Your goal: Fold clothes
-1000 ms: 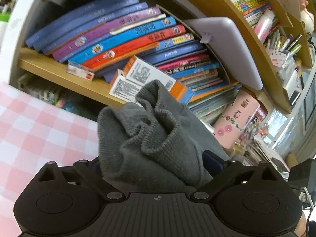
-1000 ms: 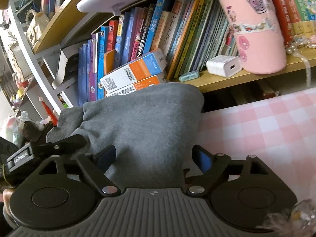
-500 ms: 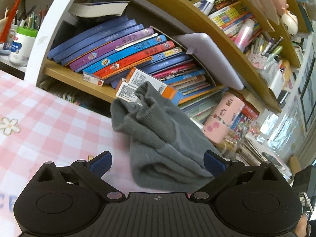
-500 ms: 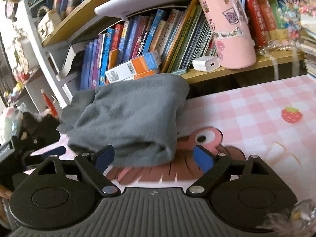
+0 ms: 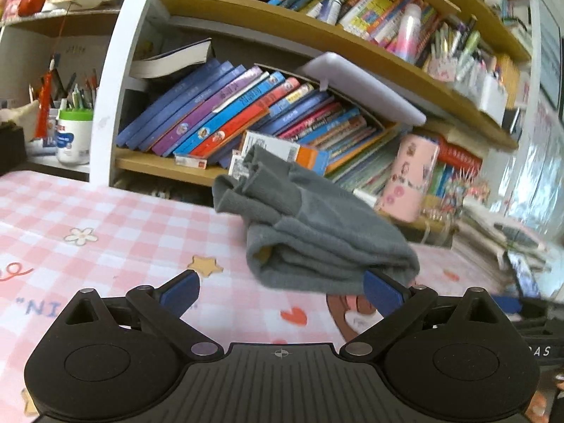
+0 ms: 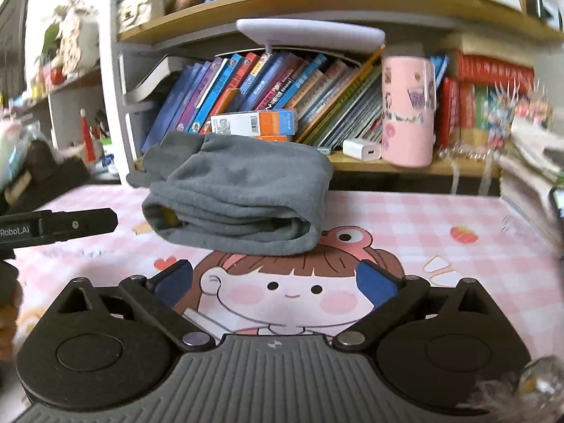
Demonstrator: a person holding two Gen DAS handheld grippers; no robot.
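A grey knit garment [image 5: 317, 232] lies folded in a thick bundle on the pink checked tablecloth [image 5: 116, 232], near the bookshelf. It also shows in the right wrist view [image 6: 243, 194], with ribbed cuffs at its far left end. My left gripper [image 5: 280, 290] is open and empty, just in front of the bundle. My right gripper [image 6: 275, 280] is open and empty, a short way back from the bundle, over a cartoon girl print [image 6: 285, 285]. The left gripper's body [image 6: 63, 227] shows at the left of the right wrist view.
A wooden bookshelf [image 6: 405, 169] with leaning books [image 5: 246, 116] stands right behind the garment. A pink sticker-covered tumbler [image 6: 409, 112], a white charger [image 6: 363, 149] and an orange and blue box [image 6: 257, 123] sit on it. A pen pot [image 5: 74, 137] stands at far left.
Both grippers have let go of the grey garment and pulled back from it. The folded bundle now rests on the tablecloth, and more of the table shows.
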